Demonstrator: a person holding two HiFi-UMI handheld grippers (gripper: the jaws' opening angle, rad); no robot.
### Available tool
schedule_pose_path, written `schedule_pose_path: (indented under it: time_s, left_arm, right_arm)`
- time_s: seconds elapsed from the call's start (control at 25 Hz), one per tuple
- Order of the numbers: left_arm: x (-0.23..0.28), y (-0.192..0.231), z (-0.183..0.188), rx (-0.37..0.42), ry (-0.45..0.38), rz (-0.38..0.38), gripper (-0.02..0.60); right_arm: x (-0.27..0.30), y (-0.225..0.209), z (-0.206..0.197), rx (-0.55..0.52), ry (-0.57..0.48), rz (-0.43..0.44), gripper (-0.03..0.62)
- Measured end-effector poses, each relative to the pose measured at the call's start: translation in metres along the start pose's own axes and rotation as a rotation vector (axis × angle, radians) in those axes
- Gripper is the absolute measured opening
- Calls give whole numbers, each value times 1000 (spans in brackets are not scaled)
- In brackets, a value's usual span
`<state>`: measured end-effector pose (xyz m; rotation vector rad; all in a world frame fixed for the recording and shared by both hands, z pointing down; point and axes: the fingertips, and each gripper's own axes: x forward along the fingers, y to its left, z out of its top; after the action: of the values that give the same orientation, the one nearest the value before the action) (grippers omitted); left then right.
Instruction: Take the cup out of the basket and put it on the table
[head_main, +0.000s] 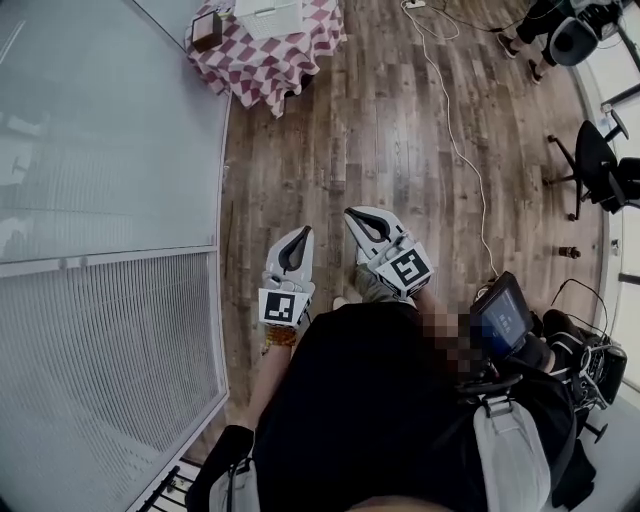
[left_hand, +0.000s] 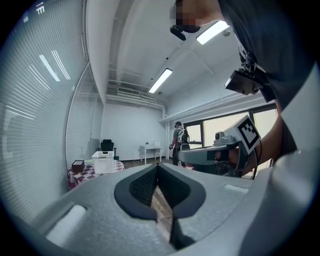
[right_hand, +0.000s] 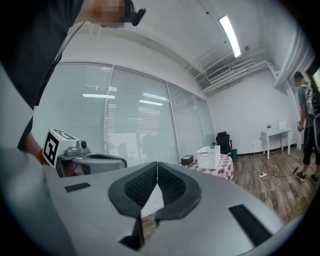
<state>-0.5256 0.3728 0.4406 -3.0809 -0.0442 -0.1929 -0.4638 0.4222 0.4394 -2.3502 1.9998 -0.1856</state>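
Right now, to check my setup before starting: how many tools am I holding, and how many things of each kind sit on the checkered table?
Tools: 2 (left tool, right tool)
White basket: 1
Dark box: 1
Total: 4

Both units I'm driving look alike: left gripper (head_main: 304, 234) & right gripper (head_main: 352, 214) have light-grey shells w/ black ribbed pads (left_hand: 142, 187) round a teardrop cut-out. Each carries a white cube, left cube (head_main: 282, 307) & right cube (head_main: 409, 268), w/ black square markers. Wearer's in a black short-sleeved top (head_main: 370, 400), orange-ish band (head_main: 280, 337) at left wrist, black device w/ bluish screen (head_main: 503, 318) on the right.
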Motion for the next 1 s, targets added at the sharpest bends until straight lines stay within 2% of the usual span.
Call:
schedule_pose_path:
  time_s: [0.24,0.44,0.72,1.0]
  left_arm:
    - [66,-7,9,2,-17,-10,6]
    - [98,-7,4,-11,9,9,6]
    - [133,16,2,-41,63,34,6]
    - [175,53,-10,-46,49,5,6]
  right_arm:
    - [7,-70,1,24,-1,3,12]
    - [11,-124,-7,53,-1,-30,12]
    - [37,-171,-11,92,5,-49,11]
    - [72,-198,-12,87,18,-61,12]
